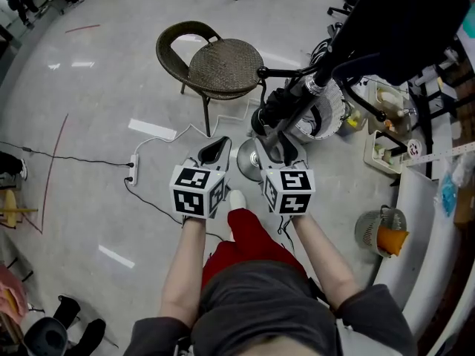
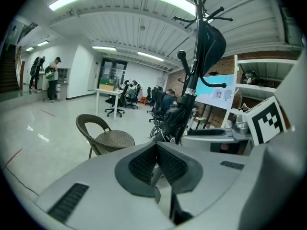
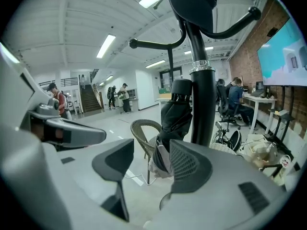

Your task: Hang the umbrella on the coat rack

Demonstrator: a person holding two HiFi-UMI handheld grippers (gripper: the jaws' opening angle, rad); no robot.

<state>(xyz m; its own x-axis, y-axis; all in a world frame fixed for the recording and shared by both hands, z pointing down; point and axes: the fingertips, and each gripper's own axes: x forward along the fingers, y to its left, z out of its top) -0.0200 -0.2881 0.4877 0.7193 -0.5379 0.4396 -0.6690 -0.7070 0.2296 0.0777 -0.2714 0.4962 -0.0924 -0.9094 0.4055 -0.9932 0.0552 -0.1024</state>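
A folded black umbrella [image 1: 277, 104] hangs against the black coat rack pole [image 1: 320, 71], below a hook arm [image 1: 286, 72]. The right gripper view shows the umbrella [image 3: 173, 121] dangling just left of the pole [image 3: 202, 104]. My right gripper [image 1: 276, 148] is open and empty, close in front of the umbrella and apart from it. Beside it, my left gripper [image 1: 220, 145] is shut with nothing in it. In the left gripper view the umbrella [image 2: 173, 120] hangs by the pole [image 2: 193, 80], beyond the closed jaws of that gripper [image 2: 157, 150].
A wicker chair [image 1: 221, 67] stands just left of the rack's round base [image 1: 246, 162]. A black bag [image 1: 408, 21] hangs at the rack's top. A power strip [image 1: 132, 167] with cable lies on the floor at left. Shelves and a wire basket [image 1: 382, 231] crowd the right side.
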